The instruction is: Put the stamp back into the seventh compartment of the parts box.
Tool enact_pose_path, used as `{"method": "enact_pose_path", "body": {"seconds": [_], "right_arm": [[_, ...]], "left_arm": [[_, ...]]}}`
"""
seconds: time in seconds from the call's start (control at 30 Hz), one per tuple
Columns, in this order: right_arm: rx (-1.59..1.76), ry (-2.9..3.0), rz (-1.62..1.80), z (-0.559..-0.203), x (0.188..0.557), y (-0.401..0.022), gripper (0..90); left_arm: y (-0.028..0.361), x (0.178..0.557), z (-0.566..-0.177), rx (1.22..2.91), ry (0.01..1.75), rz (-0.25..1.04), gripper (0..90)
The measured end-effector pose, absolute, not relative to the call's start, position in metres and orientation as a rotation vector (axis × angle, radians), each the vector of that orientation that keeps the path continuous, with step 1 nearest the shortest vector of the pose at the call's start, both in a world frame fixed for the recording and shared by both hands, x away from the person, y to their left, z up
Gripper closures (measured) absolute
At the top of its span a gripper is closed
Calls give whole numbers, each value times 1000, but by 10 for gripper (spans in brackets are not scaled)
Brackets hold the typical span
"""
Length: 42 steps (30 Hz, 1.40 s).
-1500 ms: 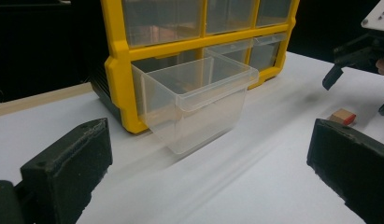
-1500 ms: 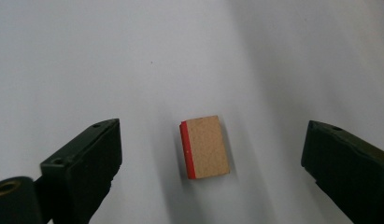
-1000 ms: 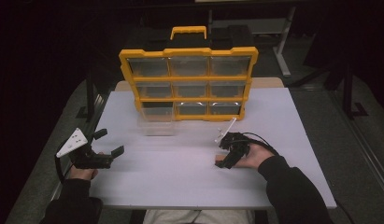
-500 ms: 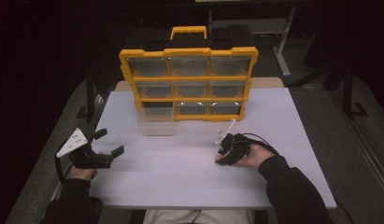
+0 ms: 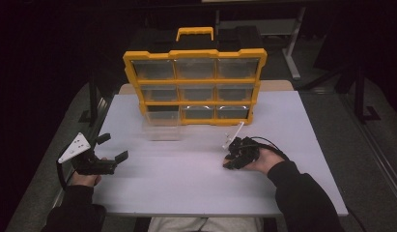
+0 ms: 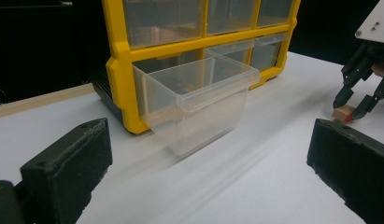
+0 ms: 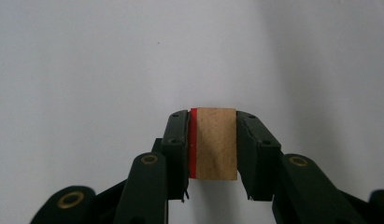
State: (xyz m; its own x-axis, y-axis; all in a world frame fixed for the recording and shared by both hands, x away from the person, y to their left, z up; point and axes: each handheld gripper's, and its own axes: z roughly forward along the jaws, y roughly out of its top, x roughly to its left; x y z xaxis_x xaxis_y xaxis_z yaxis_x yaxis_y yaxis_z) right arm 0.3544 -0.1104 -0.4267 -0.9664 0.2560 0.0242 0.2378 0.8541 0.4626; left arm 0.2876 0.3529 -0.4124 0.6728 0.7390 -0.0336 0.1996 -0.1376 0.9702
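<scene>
The right hand-held gripper (image 7: 212,144), whose jaws have just closed on the small wooden block (image 7: 214,143) low at center-right on the worktop (image 5: 186,183), grips near its edges, so a jerky lift toward the pulled-out clear drawer (image 6: 199,105) could probably pop it loose.

A small wooden block (image 7: 213,143) sits low in the centre of the right gripper view, a plain tan rectangle standing taller than wide in the frame, with a thin red face or stripe running down its left edge. It is pinched on its left and right sides, and its top edge reaches level with the tips pressing it. Behind it lies the white tabletop. In the left gripper view the same block (image 6: 343,113) appears at the right edge, small and tan with a red side, resting low against the white surface.
</scene>
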Motion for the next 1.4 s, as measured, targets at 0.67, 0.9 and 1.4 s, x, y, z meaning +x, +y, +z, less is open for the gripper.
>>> {"method": "enact_pose_path", "body": {"seconds": [0.67, 0.9, 1.4], "right_arm": [[369, 2975, 754, -396, 362, -95, 651], [351, 2972, 749, -385, 365, -88, 652], [320, 2963, 752, -364, 370, -77, 651]], "left_arm": [[353, 287, -412, 1679, 773, 561, 0], [353, 287, -412, 1680, 774, 559, 0], [353, 287, -413, 1680, 774, 560, 0]]}}
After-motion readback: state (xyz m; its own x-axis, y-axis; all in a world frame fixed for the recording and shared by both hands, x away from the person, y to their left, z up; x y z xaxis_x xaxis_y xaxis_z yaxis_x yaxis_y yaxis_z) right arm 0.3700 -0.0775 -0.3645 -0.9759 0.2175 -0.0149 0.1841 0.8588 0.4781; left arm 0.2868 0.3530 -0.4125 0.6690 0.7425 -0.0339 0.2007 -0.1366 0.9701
